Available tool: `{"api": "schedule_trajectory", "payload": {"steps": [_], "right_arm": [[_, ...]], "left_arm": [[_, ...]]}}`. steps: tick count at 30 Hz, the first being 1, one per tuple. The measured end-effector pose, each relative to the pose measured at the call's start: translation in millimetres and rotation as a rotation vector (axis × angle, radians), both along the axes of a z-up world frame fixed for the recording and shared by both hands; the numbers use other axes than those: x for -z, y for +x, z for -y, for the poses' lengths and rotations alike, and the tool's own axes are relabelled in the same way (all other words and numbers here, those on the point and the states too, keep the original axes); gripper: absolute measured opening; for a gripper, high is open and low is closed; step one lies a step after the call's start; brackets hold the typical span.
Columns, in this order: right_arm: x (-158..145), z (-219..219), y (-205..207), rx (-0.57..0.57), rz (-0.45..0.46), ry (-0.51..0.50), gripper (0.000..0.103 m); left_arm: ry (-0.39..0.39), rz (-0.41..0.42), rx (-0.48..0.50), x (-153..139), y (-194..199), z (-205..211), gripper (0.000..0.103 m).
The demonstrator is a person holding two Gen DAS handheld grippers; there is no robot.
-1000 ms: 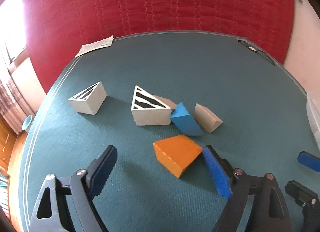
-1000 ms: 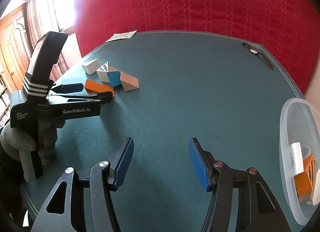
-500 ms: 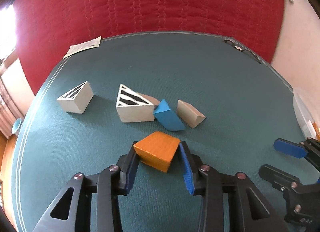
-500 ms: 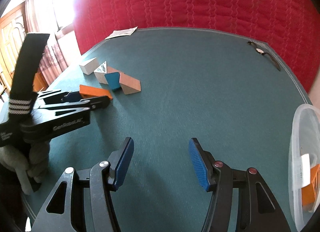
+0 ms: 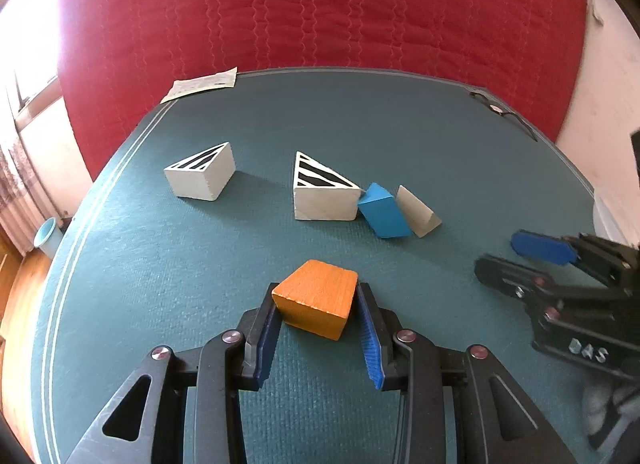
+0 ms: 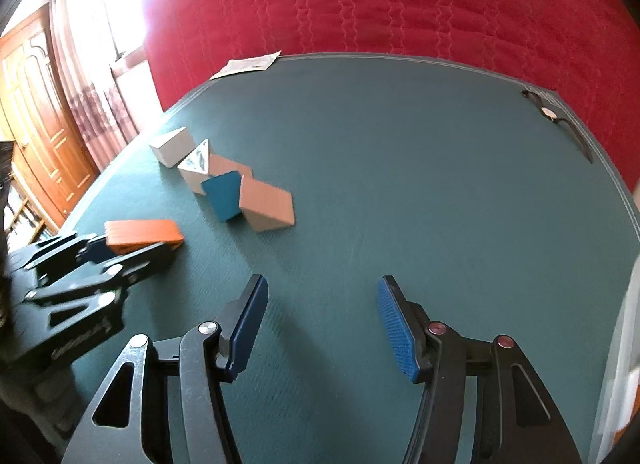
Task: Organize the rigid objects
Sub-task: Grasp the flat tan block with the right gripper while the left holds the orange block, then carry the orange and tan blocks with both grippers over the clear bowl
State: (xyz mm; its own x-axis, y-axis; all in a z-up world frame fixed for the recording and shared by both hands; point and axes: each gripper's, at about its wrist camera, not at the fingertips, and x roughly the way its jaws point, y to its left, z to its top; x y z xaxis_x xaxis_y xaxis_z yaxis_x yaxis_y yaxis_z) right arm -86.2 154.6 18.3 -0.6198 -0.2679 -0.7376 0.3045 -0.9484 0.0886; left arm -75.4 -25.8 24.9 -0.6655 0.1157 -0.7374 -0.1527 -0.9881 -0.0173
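The left gripper (image 5: 318, 318) is clamped on the orange wooden block (image 5: 318, 296), its blue pads pressing the block's two side faces; the jaws have just been closing, and the block now sits between them near the front of the teal table (image 5: 240, 248). Whether it is lifted clear of the cloth cannot be told.

The block looks like solid painted wood: stiff, light enough for one claw, not fragile. Its smooth paint could slip, and its wedge-like outline means the sides may not be quite parallel, so a hold low and well back on the pads seems safest.

The right gripper (image 6: 322, 324) hangs with its jaws apart and nothing between them, to the right of the left one.

Farther off lie two striped white wedges (image 5: 200, 176) (image 5: 324, 194), the right one touching a blue block (image 5: 382, 212), which leans against a tan wedge (image 5: 416, 212).
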Motion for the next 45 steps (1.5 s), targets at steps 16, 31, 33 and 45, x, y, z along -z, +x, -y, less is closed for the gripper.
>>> {"api": "schedule_trajectory", "payload": {"steps": [16,31,33,45], "right_arm": [[0,34,-43,-0.067,-0.016,0.079,0.059],[0,61,-76,-0.14,-0.032,0.121,0.059],[0,61,-79,-0.144,-0.033,0.122,0.059],[-1,66,-75,-0.162,-0.057,0.127,0.034]], "left_arm": [[0.035,0.006,-0.001,3,0,5,0.038],[0.049,0.005,-0.005,4,2,3,0.038],[0.051,0.005,-0.006,4,2,3,0.038],[0.056,0.005,-0.006,7,2,4,0.038]]}}
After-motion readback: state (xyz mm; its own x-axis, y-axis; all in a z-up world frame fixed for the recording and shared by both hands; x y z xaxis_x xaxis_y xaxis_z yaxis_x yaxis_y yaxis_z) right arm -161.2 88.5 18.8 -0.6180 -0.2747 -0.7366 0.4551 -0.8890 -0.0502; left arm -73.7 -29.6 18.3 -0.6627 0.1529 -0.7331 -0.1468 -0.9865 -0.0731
